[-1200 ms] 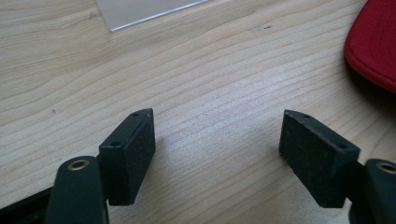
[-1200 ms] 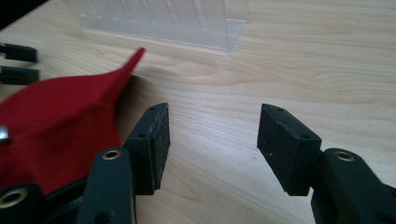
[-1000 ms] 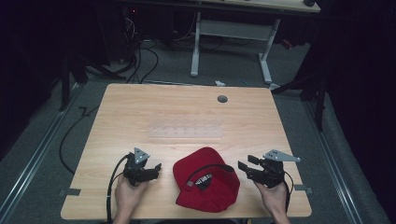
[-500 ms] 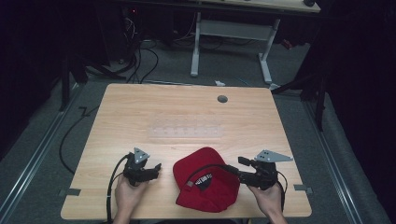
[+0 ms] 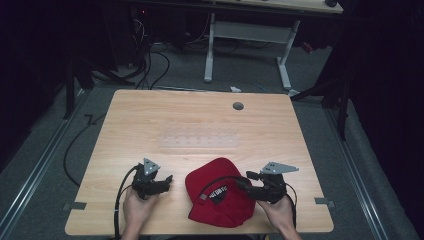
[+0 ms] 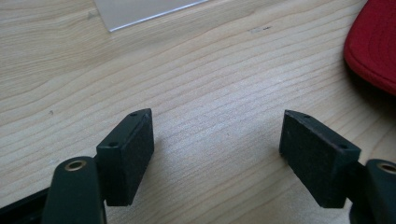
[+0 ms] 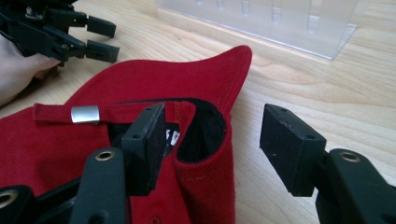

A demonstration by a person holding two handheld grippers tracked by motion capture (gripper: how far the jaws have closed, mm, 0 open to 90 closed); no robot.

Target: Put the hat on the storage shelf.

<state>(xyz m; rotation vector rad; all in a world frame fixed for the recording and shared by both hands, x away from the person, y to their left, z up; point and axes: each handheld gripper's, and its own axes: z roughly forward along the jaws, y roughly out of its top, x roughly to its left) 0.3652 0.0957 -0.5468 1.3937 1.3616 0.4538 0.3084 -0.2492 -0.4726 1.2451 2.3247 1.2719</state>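
Your red cap [image 5: 220,192] lies near the front edge of the wooden table [image 5: 150,125], between your two hands, with its opening turned up so the black lining and a dark label show in the high view. Your right gripper [image 5: 248,181] sits at the cap's right edge, pointing left across it. In the right gripper view its jaws stand wide apart: one is over the cap's inside by the rim, the other is outside over bare wood, and the raised red rim [image 7: 212,154] stands in the gap without either pad pressing on it. Those jaws have just been opening, so the cap is straddled, not grasped. Just beyond the nearer jaw you can see the cap's red adjusting strap [image 7: 60,113] with its silver metal buckle [image 7: 85,114]. Your left gripper [image 5: 167,180] rests on the table just left of the cap, apart from it, pointing toward it; its jaws are spread with nothing but wood grain between them, and the cap's red edge [image 6: 373,46] shows off to the side in the left gripper view. A clear plastic tray [image 5: 200,140] lies flat farther back, near the table's middle, well apart from the cap.
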